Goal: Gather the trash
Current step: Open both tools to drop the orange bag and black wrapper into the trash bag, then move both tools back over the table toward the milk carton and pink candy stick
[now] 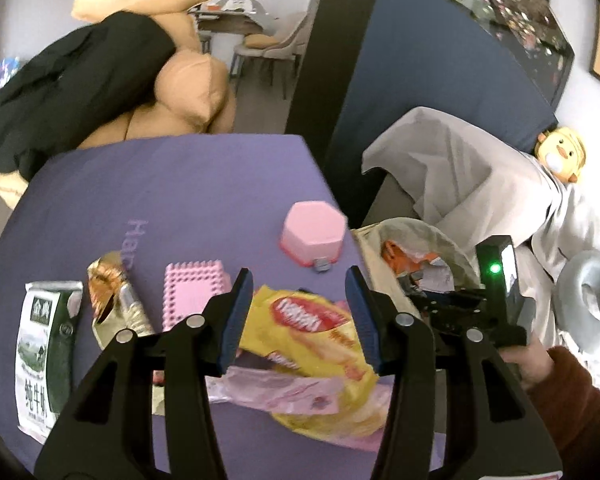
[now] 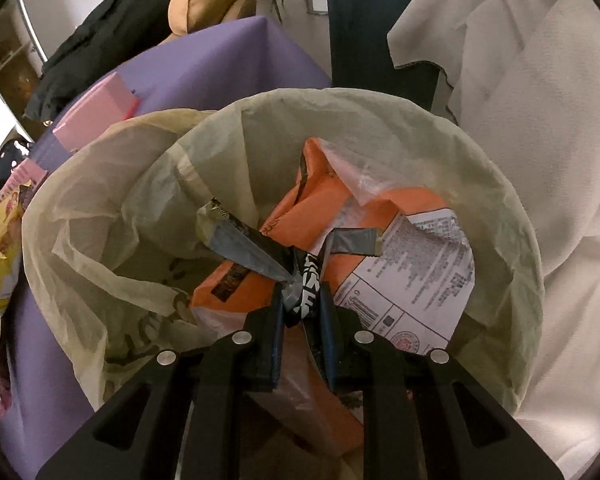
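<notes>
Partway through, by the look of it. Four pieces of trash lie on the purple tabletop, at least one is in the bin.

Far left of your left tool: milk carton, lying flat, untouched. Next right of it, crumpled gold foil wrapper, also untouched. The pink studded pad just beyond the left finger and the pink hexagonal box further ahead may not be trash; can't say.

Left tool: jaws spread, nothing pinched. The yellow snack bag lies beneath and between the fingers, with a pink plastic wrapper under its near edge. Pads are not on either.

Right of that, off the tabletop edge: lined trash bin. An orange package with a printed label is already inside.

Right tool: pressed on a grey-black wrapper, held over the bin's mouth, not yet let go.

Left to do: drop that wrapper, then snack bag, pink wrapper, foil, carton.
</notes>
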`<state>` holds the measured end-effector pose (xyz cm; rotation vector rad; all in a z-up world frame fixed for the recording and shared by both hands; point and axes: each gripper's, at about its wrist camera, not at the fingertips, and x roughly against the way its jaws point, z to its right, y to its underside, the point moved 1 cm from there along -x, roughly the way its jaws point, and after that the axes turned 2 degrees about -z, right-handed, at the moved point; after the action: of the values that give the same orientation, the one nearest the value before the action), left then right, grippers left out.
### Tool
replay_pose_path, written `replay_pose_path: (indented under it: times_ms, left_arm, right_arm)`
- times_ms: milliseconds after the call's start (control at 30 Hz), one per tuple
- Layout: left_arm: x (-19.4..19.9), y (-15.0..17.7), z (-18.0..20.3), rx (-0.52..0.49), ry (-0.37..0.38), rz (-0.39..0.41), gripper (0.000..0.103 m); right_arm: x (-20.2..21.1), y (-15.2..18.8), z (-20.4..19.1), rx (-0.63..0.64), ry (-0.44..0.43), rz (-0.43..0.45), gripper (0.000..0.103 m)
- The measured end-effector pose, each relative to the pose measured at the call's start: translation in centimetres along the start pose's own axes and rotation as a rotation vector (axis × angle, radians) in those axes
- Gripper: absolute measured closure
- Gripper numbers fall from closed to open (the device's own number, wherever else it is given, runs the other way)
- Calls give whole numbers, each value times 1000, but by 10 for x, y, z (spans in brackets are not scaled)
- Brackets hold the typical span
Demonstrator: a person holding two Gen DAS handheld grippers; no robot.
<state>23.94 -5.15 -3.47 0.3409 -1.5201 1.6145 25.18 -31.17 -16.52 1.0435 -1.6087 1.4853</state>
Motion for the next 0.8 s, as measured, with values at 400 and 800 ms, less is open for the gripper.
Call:
replay_pose_path:
  times_ms: [400,800]
  left_arm:
    - [13,27,-49,87,19,-6,57]
    - [50,56,-113,133,-90,14,53]
  right_arm:
    - [71,12,-2,-29,23,119,67]
    - [116,21,-87,97,-112,205,67]
